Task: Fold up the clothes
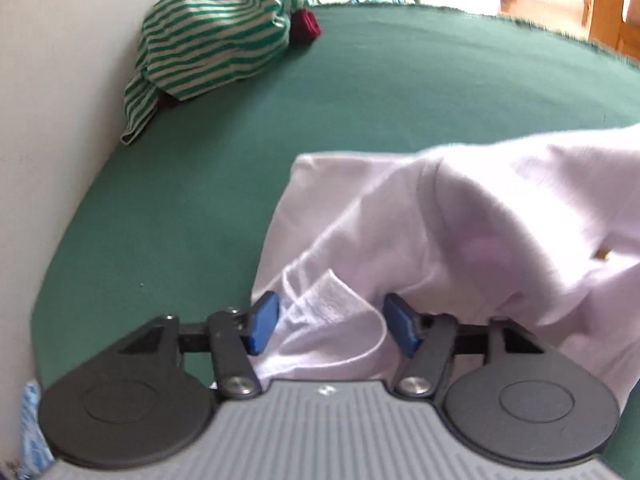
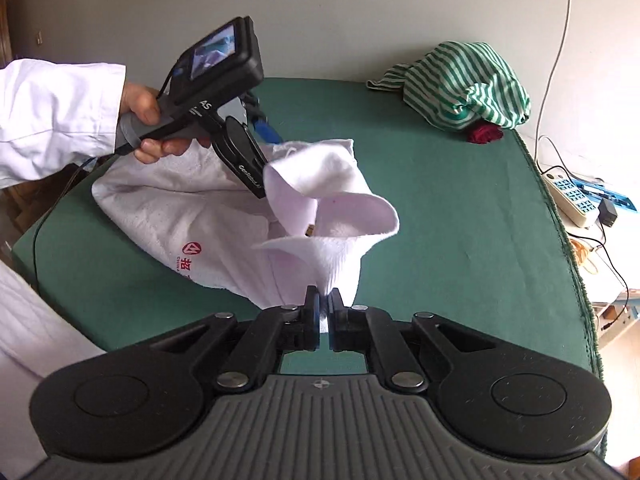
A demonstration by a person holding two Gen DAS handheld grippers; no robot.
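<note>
Green cloth (image 2: 460,220) is spread over the whole table and serves here as the landmark for everything else. On it, towards the person's side, a white garment (image 2: 192,216) with a red printed logo (image 2: 191,249) is partly laid out, its lower part resting on the cloth and its upper part lifted clear of it. At the far edge of the cloth, against the pale wall, a green-and-white striped garment (image 2: 460,80) is heaped, and a dark red garment (image 2: 486,134) is tucked under its near side, touching the cloth. Off the cloth's right edge, a white power strip (image 2: 568,200) and trailing cables are seen on the floor.

Above the cloth, the raised fabric is held at two places. A fold of the white garment is pinched in the right gripper (image 2: 324,308), whose jaws are pressed together on it. The left gripper (image 1: 328,320), gripped by a hand (image 2: 154,128) in a white sleeve (image 2: 56,116), is seen with its blue pads (image 1: 262,324) spread apart; a hemmed edge of the white garment lies between them, unclamped, though the frame is blurred.
</note>
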